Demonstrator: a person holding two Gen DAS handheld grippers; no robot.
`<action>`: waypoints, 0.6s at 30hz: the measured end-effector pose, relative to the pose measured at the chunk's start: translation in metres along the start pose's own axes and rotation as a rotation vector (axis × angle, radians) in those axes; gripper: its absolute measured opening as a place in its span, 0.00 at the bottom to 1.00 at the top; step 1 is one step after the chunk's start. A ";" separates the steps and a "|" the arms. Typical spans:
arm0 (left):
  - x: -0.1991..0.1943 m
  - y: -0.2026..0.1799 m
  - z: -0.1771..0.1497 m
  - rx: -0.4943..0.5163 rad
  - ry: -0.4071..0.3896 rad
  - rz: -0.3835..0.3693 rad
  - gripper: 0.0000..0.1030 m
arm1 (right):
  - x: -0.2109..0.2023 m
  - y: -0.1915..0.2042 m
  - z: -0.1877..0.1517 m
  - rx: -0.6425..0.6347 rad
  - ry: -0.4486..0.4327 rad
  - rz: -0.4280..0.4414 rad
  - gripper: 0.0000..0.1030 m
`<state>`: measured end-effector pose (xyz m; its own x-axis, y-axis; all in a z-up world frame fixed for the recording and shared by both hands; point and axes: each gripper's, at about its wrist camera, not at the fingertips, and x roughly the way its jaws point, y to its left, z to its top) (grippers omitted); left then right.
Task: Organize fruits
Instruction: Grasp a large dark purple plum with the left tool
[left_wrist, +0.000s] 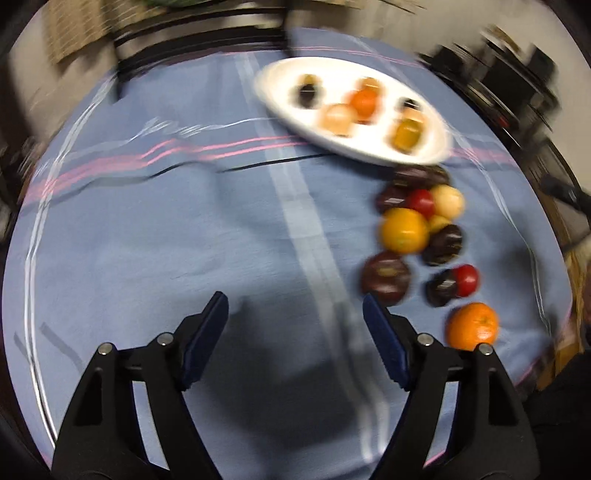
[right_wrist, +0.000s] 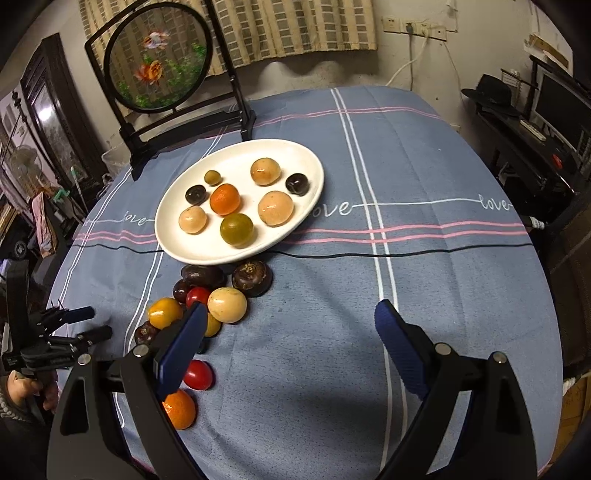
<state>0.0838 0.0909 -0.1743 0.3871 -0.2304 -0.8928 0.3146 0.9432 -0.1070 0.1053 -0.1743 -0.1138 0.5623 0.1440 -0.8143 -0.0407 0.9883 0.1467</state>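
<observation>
Blue checked cloth is covering the round table, with a curtained wall and a round goldfish screen standing at the far edge.

Nearest, the right tongs are hanging over bare cloth with their blue pads spread wide, gripping nothing. Just to their left, partly hidden behind the left pad, an orange mandarin and a red cherry tomato are lying on the cloth. The left tongs are likewise gaping wide and carrying nothing; that view is smeared with blur, so they are probably swinging. The same mandarin is sitting just to the right of their right pad.

Further out, ahead and to the left of the right tongs, the loose heap is waiting: a yellow-orange fruit, a second red tomato, a pale round fruit and several dark purple ones, among them a big one nearest the plate.

Beyond the heap, the white oval plate is holding eight pieces already, including an orange one, a green one and three pale ones.

By my reckoning the job is sitting somewhere near halfway: about as many fruits are lying on the cloth as are resting on the plate, and neither tool is carrying one across right now.
</observation>
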 end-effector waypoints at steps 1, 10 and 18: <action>0.003 -0.011 0.002 0.045 -0.001 0.001 0.74 | 0.000 0.001 0.000 -0.005 0.001 -0.001 0.89; 0.029 -0.031 0.021 0.107 0.037 -0.067 0.68 | 0.000 -0.010 -0.003 0.038 0.003 -0.019 0.89; 0.047 -0.047 0.018 0.121 0.083 -0.123 0.47 | 0.000 -0.010 -0.005 0.038 0.010 -0.023 0.89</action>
<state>0.1029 0.0315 -0.2032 0.2679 -0.3167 -0.9099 0.4592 0.8722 -0.1683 0.1018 -0.1835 -0.1180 0.5544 0.1217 -0.8233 0.0035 0.9889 0.1486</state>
